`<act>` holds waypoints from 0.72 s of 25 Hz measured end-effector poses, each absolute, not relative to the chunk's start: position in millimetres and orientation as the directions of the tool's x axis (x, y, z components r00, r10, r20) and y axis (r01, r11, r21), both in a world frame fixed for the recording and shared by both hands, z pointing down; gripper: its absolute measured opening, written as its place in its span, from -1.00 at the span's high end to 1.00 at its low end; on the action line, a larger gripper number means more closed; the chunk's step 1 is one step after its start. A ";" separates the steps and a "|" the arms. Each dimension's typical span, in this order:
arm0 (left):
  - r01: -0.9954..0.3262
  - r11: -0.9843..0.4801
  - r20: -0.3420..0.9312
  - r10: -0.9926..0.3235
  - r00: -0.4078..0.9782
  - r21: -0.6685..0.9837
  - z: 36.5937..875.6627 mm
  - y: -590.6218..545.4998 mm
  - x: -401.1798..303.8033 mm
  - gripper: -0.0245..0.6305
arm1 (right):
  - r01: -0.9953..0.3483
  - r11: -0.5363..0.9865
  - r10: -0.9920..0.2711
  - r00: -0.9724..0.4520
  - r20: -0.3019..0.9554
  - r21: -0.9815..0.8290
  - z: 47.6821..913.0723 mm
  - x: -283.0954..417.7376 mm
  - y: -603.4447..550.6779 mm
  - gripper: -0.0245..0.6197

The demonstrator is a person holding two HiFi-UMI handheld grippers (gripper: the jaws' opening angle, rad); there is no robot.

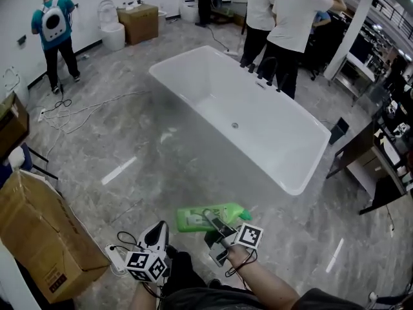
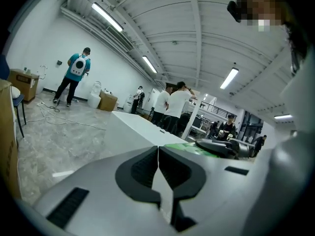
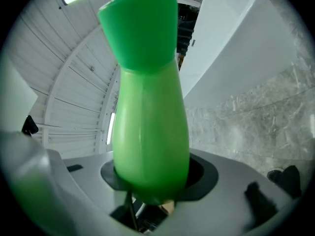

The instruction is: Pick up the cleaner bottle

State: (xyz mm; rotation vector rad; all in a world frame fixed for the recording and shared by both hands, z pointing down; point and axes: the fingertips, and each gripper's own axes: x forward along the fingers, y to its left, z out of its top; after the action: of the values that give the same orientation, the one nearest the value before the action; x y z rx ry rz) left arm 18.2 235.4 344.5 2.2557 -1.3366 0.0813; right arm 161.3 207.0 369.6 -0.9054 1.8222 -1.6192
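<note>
Head view: green plastic cleaner bottle (image 1: 210, 217) lies sideways at 6 o'clock, clamped in the right gripper (image 1: 218, 230). Long white bathtub (image 1: 258, 124) fills the centre. Brown cardboard box (image 1: 39, 234) at 8 o'clock, left gripper (image 1: 157, 237) at 7.

Left gripper view: jaws pressed together, nothing between them. Bathtub ahead.

Right gripper view: pads tight on the bottle's base. The bottle body blocks the centre; its cap is cut off at 12.

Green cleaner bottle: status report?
Right gripper shut on green plastic cleaner bottle, off the floor. Left gripper shut, empty. White bathtub ahead, apart from both.
</note>
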 end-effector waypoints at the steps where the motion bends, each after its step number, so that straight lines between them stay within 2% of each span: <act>1: -0.835 -0.383 0.300 -0.806 0.511 0.395 342.2 245.9 25.4 0.88 | -0.134 0.053 -0.778 -0.626 0.043 -0.990 367.9 171.8 218.0 0.31; 7: -0.842 -0.397 0.280 -0.816 0.506 0.366 326.3 304.5 66.0 0.88 | -0.130 0.069 -0.794 -0.608 0.025 -0.989 352.0 226.6 279.6 0.31; 18: -0.840 -0.430 0.269 -0.811 0.520 0.330 317.0 377.1 103.2 0.88 | -0.123 0.107 -0.799 -0.601 -0.012 -0.987 341.0 255.6 353.2 0.31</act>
State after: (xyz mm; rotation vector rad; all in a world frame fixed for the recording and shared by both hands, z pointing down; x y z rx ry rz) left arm 103.2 377.1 317.0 2.3431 -1.3544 0.0959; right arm 255.6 353.2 341.0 -0.8982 1.8213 -1.5369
